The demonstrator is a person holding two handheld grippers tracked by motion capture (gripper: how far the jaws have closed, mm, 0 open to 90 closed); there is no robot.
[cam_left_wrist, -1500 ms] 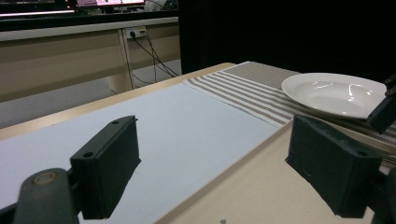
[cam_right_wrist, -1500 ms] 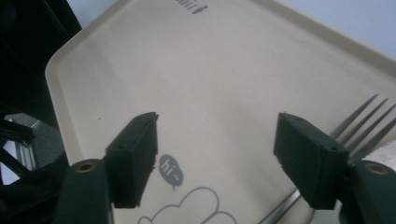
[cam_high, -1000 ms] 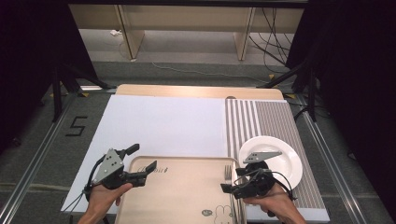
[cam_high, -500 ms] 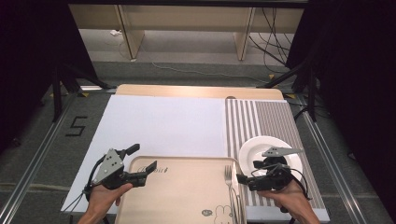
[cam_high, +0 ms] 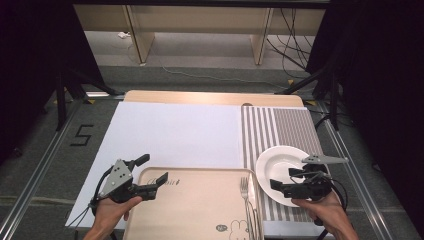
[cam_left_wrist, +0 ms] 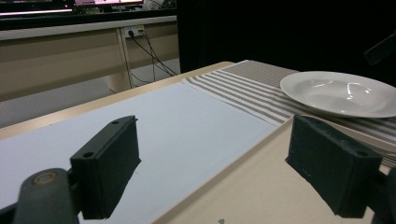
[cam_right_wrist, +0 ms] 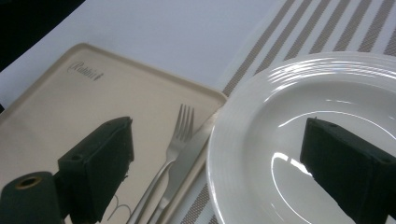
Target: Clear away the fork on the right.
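Leftmost, the left gripper sits at the tray's upper-left corner, jaws apart and nothing between them; one jaw is over the white sheet, the other over the tray's rim. In the left gripper view the tray's edge runs diagonally between the two jaws, with bare white sheet beyond it up to the table's far edge.

Mid-table, the white sheet is open from the tray's far rim to the wooden strip at the back. A fork and a knife lie side by side along the tray's right edge, tines pointing away from the person.

Right of the tray, the white plate rests on the striped mat; in the right gripper view its rim overlaps the tray's right corner, close beside the knife. The right gripper hangs over the plate's near part, its jaws having just been opening, now wide apart and empty. The mat's far half is free.
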